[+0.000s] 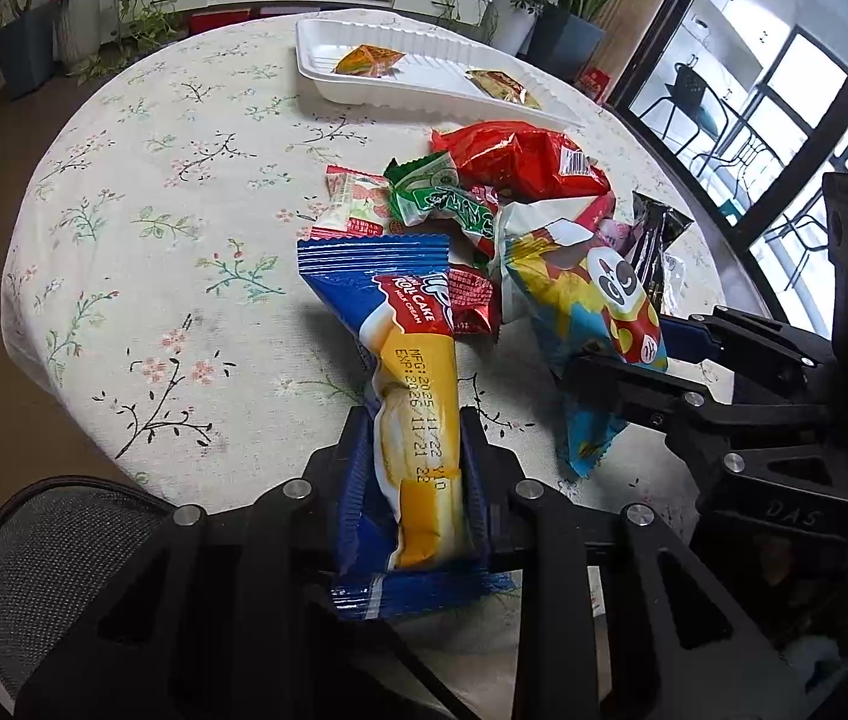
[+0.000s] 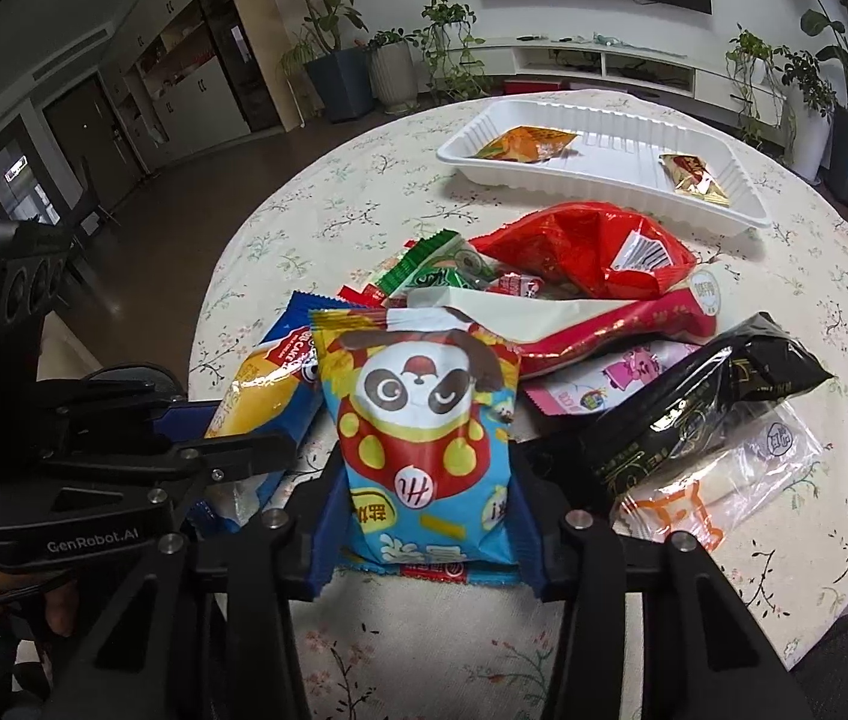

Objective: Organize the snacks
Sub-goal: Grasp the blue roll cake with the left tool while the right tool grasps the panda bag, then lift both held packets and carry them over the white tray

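Note:
My left gripper (image 1: 414, 450) is shut on a blue and yellow roll cake packet (image 1: 405, 372), held lengthwise between the fingers. My right gripper (image 2: 420, 480) is shut on a panda snack bag (image 2: 424, 420); that gripper also shows in the left wrist view (image 1: 622, 354), and the left one in the right wrist view (image 2: 243, 450). Both stand at the near edge of a snack pile: a red bag (image 1: 520, 159), a green packet (image 1: 436, 198), a black packet (image 2: 694, 402). A white tray (image 2: 604, 180) at the far side holds two small packets.
The round table has a floral cloth (image 1: 153, 228). A mesh chair back (image 1: 51, 546) is at the near left edge. Potted plants and a low white shelf stand beyond the table. A clear wrapped snack (image 2: 724, 480) lies at the right of the pile.

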A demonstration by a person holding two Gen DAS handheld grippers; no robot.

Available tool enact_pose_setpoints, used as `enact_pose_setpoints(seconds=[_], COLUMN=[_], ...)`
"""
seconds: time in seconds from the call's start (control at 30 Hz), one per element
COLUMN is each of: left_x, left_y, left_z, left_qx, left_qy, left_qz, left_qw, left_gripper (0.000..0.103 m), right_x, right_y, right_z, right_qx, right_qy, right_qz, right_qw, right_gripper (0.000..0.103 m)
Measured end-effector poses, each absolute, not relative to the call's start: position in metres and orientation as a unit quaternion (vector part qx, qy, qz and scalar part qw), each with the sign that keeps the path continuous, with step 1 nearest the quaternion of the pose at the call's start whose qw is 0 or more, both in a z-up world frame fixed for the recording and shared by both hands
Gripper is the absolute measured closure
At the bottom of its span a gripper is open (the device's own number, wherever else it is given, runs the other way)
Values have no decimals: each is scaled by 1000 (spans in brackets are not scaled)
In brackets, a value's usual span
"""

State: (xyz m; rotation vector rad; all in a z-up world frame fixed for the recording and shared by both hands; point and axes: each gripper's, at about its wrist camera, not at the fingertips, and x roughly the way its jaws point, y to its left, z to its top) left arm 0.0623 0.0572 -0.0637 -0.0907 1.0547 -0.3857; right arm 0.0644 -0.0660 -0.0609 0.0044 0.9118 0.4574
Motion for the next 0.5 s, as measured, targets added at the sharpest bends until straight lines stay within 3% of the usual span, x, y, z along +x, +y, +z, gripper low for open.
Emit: enact_pose_setpoints(seconds=[0.5], left_x=[60], left_y=[75], left_z=[-43], left_qx=[-86], left_qy=[475], left_qz=[-198], left_qw=[853], left_gripper=[77], right_x=[56], right_y=[-77], right_z=[-42], right_qx=[33], right_qy=[420], right_qz=[223], right_qw=[879], right_gripper=[57])
